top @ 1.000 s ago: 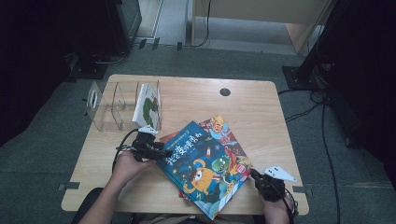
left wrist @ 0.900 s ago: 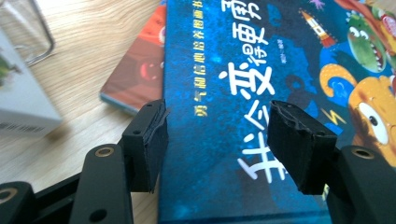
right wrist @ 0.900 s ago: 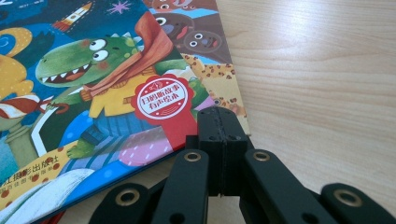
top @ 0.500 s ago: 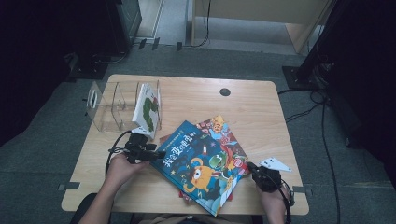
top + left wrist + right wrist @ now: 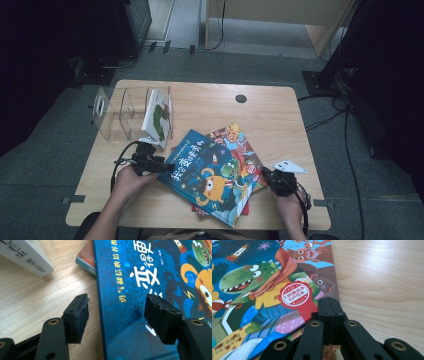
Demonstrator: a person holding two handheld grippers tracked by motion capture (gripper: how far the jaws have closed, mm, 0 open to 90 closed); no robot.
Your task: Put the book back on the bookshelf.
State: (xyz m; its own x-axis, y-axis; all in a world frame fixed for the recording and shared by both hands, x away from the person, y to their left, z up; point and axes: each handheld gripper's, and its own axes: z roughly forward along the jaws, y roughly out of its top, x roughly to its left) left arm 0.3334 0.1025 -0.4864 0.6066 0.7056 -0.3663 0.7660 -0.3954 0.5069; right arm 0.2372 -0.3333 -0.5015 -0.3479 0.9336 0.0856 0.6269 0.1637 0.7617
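A blue picture book (image 5: pixel 210 175) lies on top of a loose stack of colourful books (image 5: pixel 235 140) at the table's front middle. My left gripper (image 5: pixel 159 166) is open at the blue book's left edge. In the left gripper view my left gripper (image 5: pixel 117 315) straddles that edge, one jaw over bare wood and the other over the blue book (image 5: pixel 155 277). My right gripper (image 5: pixel 267 176) is at the stack's right edge. In the right gripper view my right gripper (image 5: pixel 329 307) is shut, with nothing seen between its pads, its tip against the crocodile book (image 5: pixel 269 290).
A clear acrylic book stand (image 5: pixel 117 112) stands at the back left with a white caterpillar book (image 5: pixel 159 116) leaning in it; that white book (image 5: pixel 22 255) is close beyond my left gripper. Bare wood table (image 5: pixel 280 115) stretches to the right and back.
The right gripper has moved in to the stack's right edge. The blue book has slid and turned slightly to the left. The left gripper has dropped back a little toward the person.
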